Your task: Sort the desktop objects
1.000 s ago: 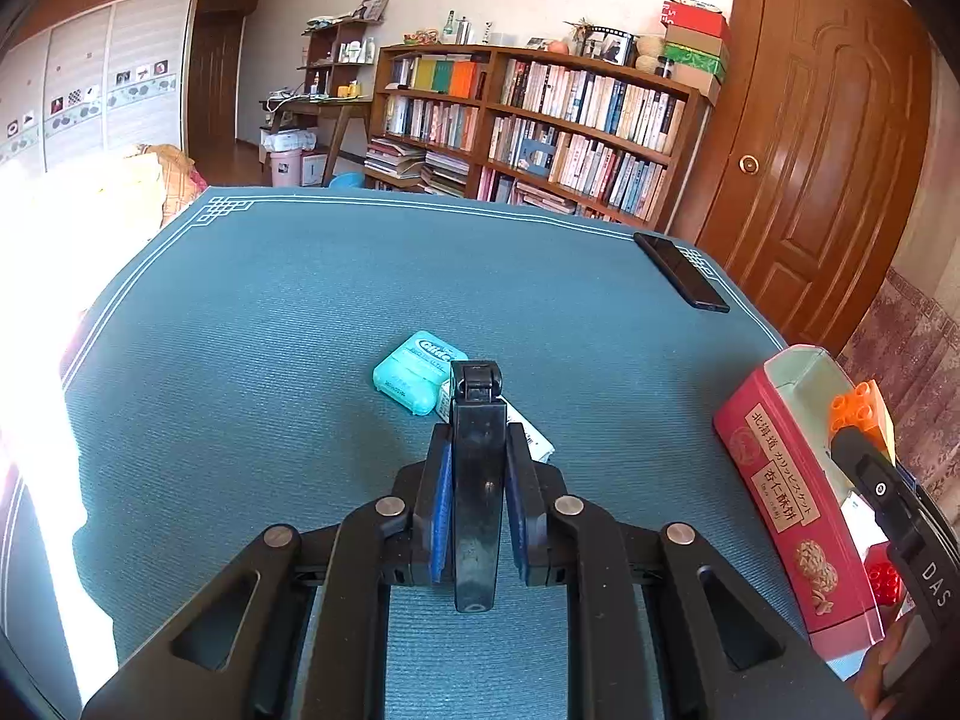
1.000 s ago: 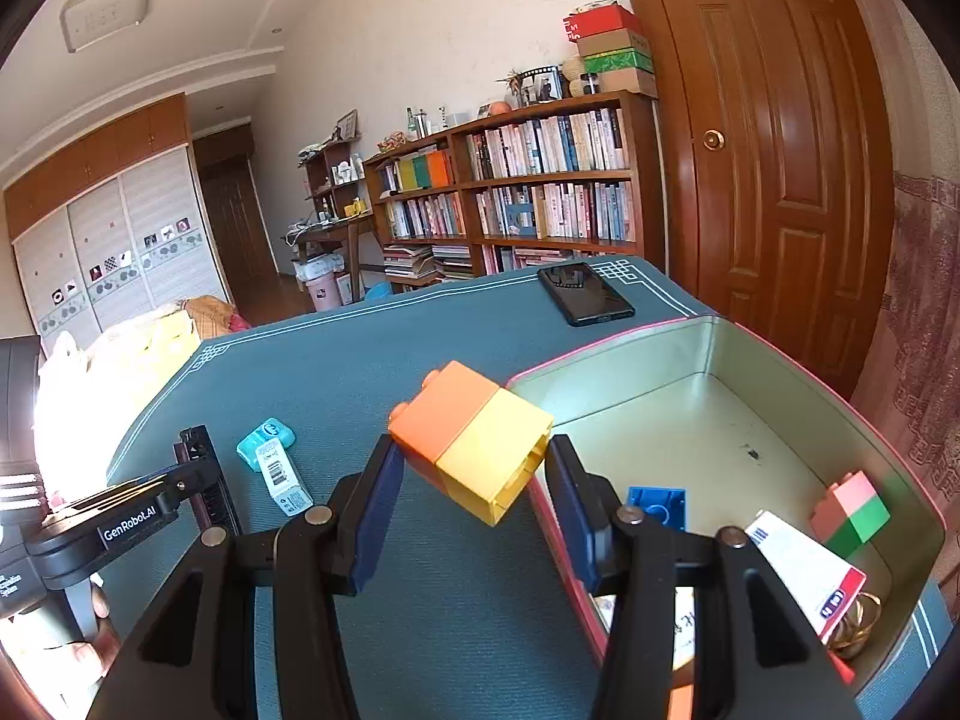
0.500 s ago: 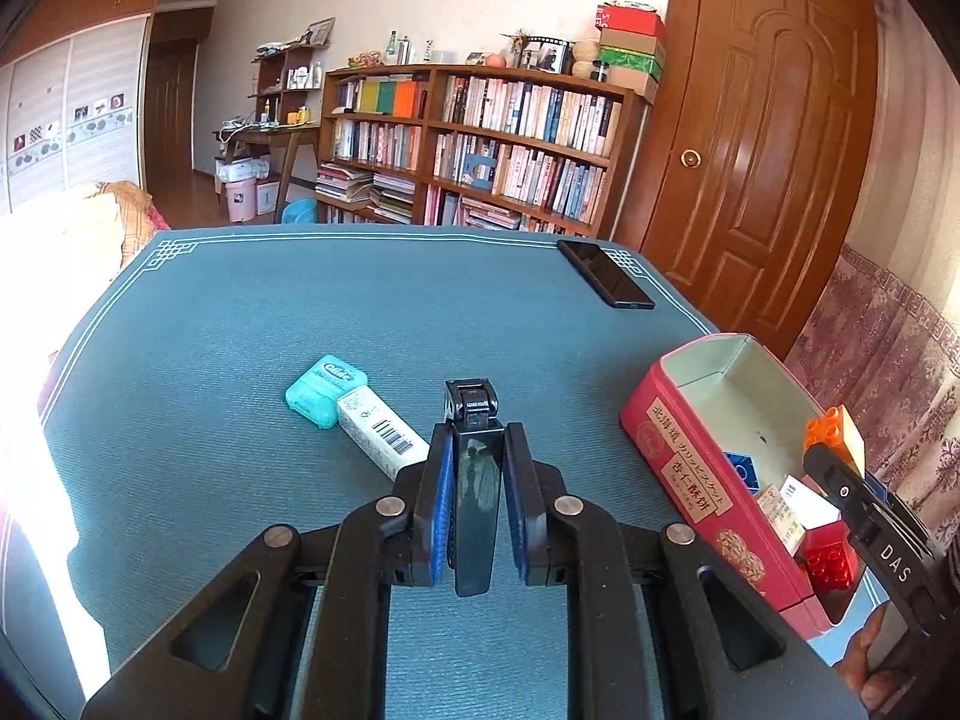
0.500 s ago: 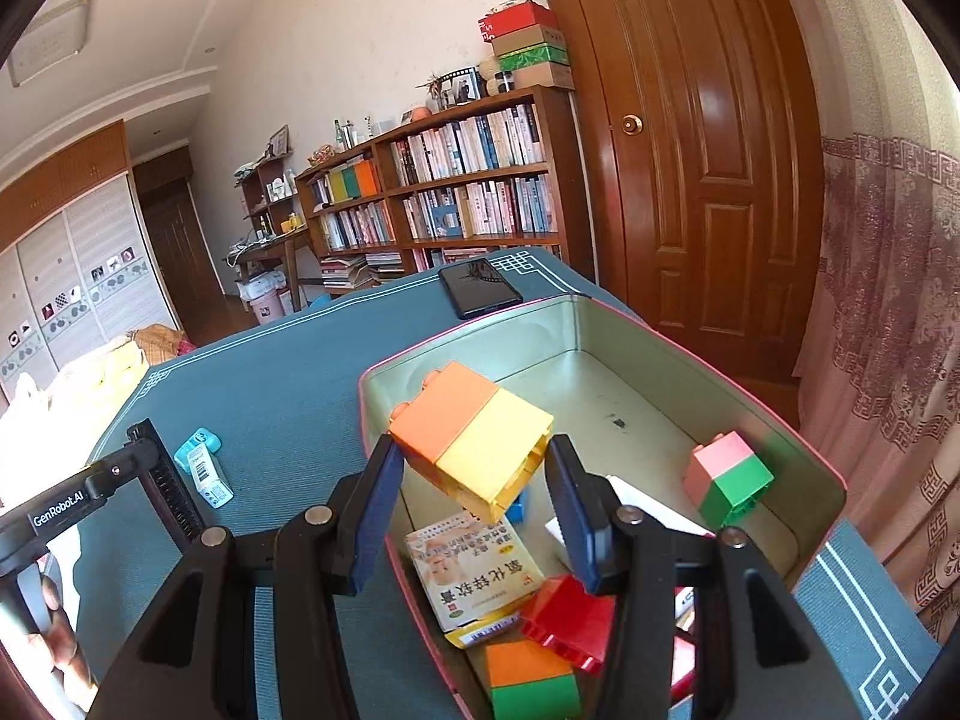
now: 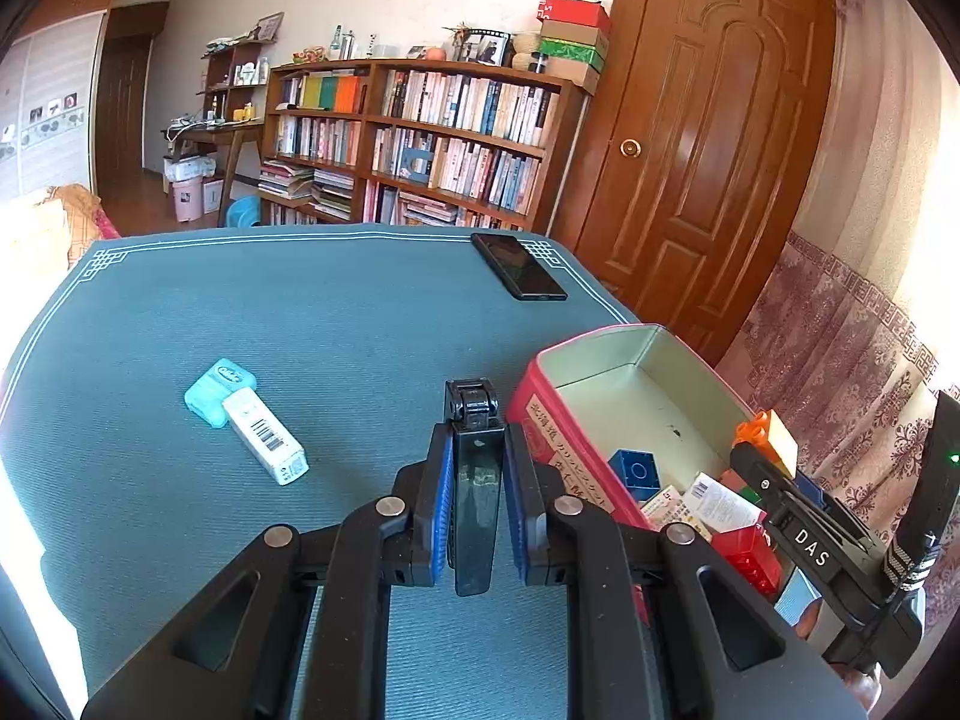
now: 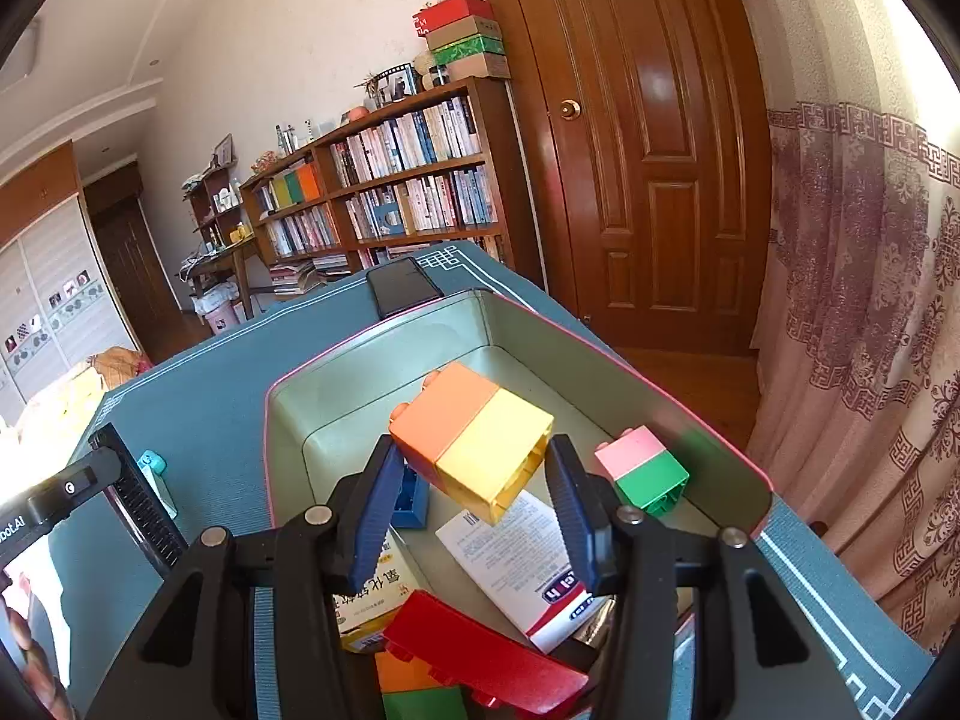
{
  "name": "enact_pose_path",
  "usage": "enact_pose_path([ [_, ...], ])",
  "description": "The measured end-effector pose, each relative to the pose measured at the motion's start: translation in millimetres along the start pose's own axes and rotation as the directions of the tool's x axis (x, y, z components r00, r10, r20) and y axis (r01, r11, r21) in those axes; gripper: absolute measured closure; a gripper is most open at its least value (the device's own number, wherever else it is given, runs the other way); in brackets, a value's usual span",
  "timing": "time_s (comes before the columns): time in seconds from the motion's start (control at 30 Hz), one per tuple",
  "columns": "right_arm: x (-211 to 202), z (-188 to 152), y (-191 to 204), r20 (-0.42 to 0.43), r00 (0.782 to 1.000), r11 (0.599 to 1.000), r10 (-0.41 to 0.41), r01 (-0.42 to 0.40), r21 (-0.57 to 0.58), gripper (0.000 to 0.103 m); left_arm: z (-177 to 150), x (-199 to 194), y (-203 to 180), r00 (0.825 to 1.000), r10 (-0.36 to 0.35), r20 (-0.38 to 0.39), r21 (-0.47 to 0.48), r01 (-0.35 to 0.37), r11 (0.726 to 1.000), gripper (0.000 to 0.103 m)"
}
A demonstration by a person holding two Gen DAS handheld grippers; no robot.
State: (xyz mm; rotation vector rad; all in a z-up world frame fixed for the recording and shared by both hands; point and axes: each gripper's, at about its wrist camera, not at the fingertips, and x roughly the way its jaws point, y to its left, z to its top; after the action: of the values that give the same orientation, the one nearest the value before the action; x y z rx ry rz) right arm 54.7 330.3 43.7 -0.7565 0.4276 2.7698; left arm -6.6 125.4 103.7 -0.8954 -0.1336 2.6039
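Note:
My right gripper [image 6: 471, 477] is shut on an orange-and-yellow toy block [image 6: 471, 435] and holds it above the open red tin box [image 6: 708, 438]. The box holds a pink-and-green block [image 6: 642, 468], a blue brick [image 6: 411, 501], a red brick [image 6: 480, 654] and paper packets. My left gripper [image 5: 474, 468] is shut on a black comb-like object [image 5: 474, 480] above the green table mat [image 5: 330, 324], just left of the box [image 5: 558, 420]. A teal floss case [image 5: 219, 384] and a white barcode box [image 5: 264, 435] lie on the mat to the left.
A black phone [image 5: 519, 267] lies near the mat's far right edge. A bookshelf [image 5: 420, 138] and a wooden door [image 5: 714, 150] stand behind the table. A patterned curtain [image 6: 858, 300] hangs to the right.
My right gripper carried the block rightward from beside the box to over its inside. My left gripper moved right, toward the box, with the black object still in it.

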Motion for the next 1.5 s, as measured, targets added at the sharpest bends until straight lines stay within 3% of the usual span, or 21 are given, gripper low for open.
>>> enact_pose_path([
  [0.3, 6, 2, -13, -0.028, 1.0, 0.999, -0.009, 0.011, 0.053, 0.049, 13, 15, -31, 0.993, -0.11, -0.041, -0.008, 0.109, 0.994, 0.085],
  [0.43, 3, 3, -16, -0.013, 1.0, 0.997, -0.017, 0.018, 0.07, 0.04, 19, 21, -47, 0.988, -0.15, -0.049, 0.002, 0.15, 0.989, 0.085],
  [0.73, 1, 5, -23, 0.001, 0.999, 0.995, -0.044, 0.044, 0.095, 0.039, 28, 43, -73, 0.971, -0.22, -0.09, -0.008, 0.22, 0.975, 0.085],
  [1.13, 0, 5, -32, 0.006, 0.998, 0.991, -0.057, 0.055, 0.125, 0.039, 33, 59, -94, 0.959, -0.267, -0.093, -0.013, 0.267, 0.964, 0.085],
  [1.33, 0, 5, -30, 0.011, 0.998, 0.991, -0.058, 0.056, 0.123, 0.039, 29, 67, -81, 0.964, -0.235, -0.121, -0.06, 0.229, 0.972, 0.085],
  [1.4, 1, 4, -28, 0.008, 0.998, 0.992, -0.056, 0.054, 0.117, 0.039, 28, 69, -75, 0.968, -0.214, -0.128, -0.08, 0.205, 0.976, 0.078],
  [1.47, 2, 3, -26, 0.003, 0.999, 0.993, -0.052, 0.051, 0.111, 0.039, 27, 69, -69, 0.973, -0.194, -0.124, -0.098, 0.183, 0.978, 0.051],
  [1.5, 2, 3, -25, 0.002, 0.999, 0.993, -0.05, 0.049, 0.108, 0.038, 27, 68, -65, 0.977, -0.181, -0.116, -0.106, 0.169, 0.98, 0.045],
])
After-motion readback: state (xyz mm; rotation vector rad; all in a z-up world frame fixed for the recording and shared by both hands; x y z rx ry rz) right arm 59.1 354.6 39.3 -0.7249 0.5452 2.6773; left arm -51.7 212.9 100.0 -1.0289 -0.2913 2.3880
